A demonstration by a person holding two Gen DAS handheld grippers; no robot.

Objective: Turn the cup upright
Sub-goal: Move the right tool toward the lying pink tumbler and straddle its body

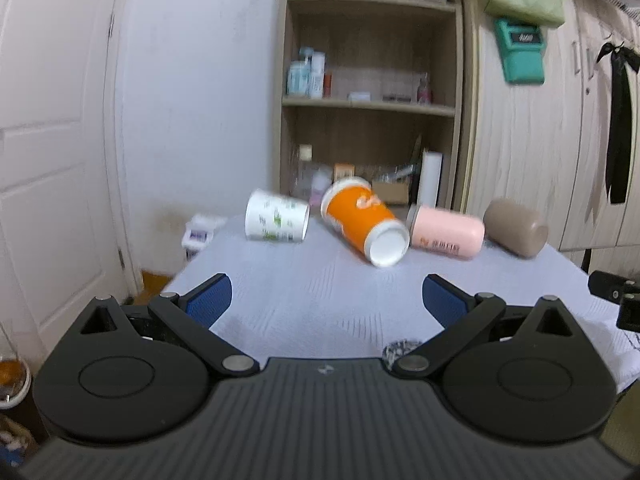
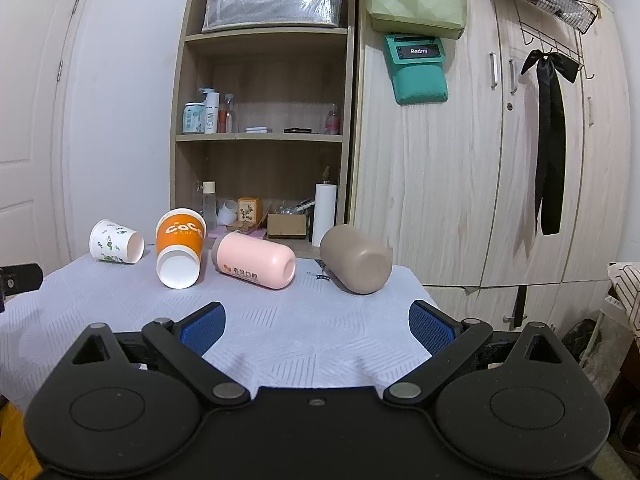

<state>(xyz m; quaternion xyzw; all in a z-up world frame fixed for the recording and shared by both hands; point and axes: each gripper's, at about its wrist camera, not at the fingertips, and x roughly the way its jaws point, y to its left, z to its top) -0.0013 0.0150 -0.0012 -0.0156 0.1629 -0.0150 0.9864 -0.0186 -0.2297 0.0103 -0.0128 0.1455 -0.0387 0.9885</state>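
Note:
Several cups lie on their sides in a row at the far side of the table. From left to right: a white paper cup with green print (image 1: 277, 219) (image 2: 116, 241), an orange paper cup (image 1: 363, 221) (image 2: 180, 247), a pink cup (image 1: 447, 232) (image 2: 254, 261) and a brown cup (image 1: 515, 222) (image 2: 356, 259). My left gripper (image 1: 327, 300) is open and empty, above the cloth short of the orange cup. My right gripper (image 2: 316, 326) is open and empty, short of the pink and brown cups.
A pale patterned cloth (image 2: 304, 336) covers the table. A wooden shelf unit (image 2: 264, 120) with bottles and boxes stands behind it, a wardrobe (image 2: 480, 160) to the right and a white door (image 1: 48, 160) to the left. The other gripper's black part (image 1: 616, 292) shows at the table's right edge.

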